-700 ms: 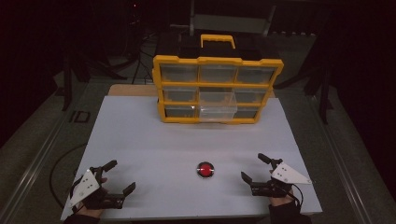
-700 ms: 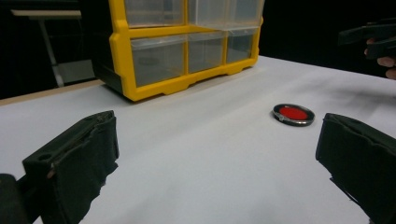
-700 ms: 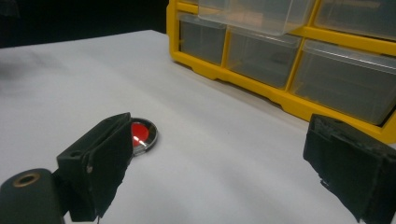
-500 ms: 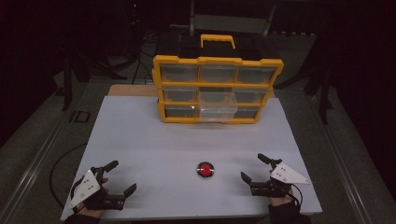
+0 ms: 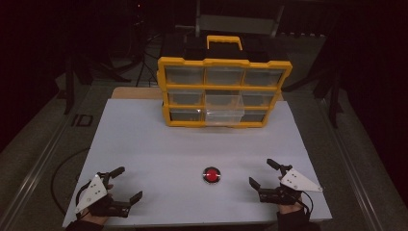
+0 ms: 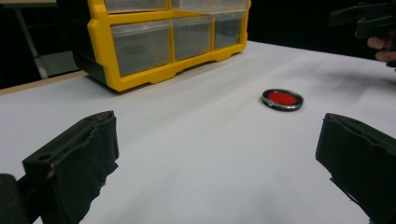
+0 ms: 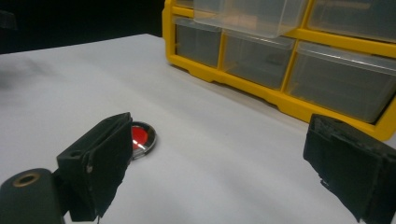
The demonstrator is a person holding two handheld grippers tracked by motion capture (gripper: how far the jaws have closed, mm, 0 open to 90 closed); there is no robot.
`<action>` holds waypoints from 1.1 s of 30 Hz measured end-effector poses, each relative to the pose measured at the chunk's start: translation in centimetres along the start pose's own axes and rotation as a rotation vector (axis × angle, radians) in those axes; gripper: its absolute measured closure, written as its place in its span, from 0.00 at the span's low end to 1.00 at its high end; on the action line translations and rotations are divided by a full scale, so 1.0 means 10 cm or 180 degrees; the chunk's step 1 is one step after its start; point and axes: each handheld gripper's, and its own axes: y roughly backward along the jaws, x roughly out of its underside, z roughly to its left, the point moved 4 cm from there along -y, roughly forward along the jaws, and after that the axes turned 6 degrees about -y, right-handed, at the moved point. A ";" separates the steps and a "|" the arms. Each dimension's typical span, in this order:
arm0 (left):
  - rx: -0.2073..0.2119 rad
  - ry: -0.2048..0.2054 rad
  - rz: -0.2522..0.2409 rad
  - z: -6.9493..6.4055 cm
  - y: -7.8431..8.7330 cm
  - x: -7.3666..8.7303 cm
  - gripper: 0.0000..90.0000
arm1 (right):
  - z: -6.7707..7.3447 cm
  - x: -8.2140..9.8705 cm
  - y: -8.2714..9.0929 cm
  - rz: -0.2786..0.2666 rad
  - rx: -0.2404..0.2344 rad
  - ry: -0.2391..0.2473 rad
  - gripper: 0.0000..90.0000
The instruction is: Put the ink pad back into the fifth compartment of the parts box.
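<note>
- Table [image 5: 144, 144] with a white top, seen from the high view, carries a yellow organizer [image 5: 223, 91] of clear drawers at its far side and a small red disc [image 5: 211, 174] with a dark metal rim near the front edge.
- Left gripper [image 5: 123, 185] rests at the front left corner of the table, held by a hand [image 5: 94, 214]; its jaws stand wide apart with nothing between them.
- Right gripper [image 5: 263, 172] rests at the front right, also spread wide and empty; a grey three-cornered plate [image 5: 299, 181] sits on top of it.
- Red disc lies on bare table between the two grippers, closer to the right one and touching neither.
- One clear drawer [image 5: 224, 108] in the middle column of the organizer sticks out further than its neighbours, plain from above.
- Left gripper view looks low across the table: the red disc [image 6: 282, 99] lies ahead and to the right between the two black jaws, well apart from both, with the organizer [image 6: 140, 46] behind it and the other hand's fingers [image 6: 383, 46] at the top right edge.
- Right gripper view brings the disc [image 7: 141, 136] closer, partly hidden behind the near jaw, and shows the pulled-out drawer [image 7: 252, 16] overhanging the row below, a detail the left gripper view lacks.
</note>
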 end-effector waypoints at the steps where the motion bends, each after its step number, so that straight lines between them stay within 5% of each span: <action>1: 0.0010 0.0023 -0.0006 0.00 0.00 0.00 0.00 | 0.00 0.00 0.00 0.0012 -0.0009 0.0000 0.10; 17: 0.0013 0.0051 -0.0112 0.00 0.02 -0.03 0.00 | 0.06 -0.13 0.00 0.0114 -0.0289 -0.0004 0.09; 33: 0.0034 0.0051 -0.0152 -0.01 0.02 -0.07 0.00 | 0.09 -0.57 -0.14 0.0194 -0.0578 0.0149 0.08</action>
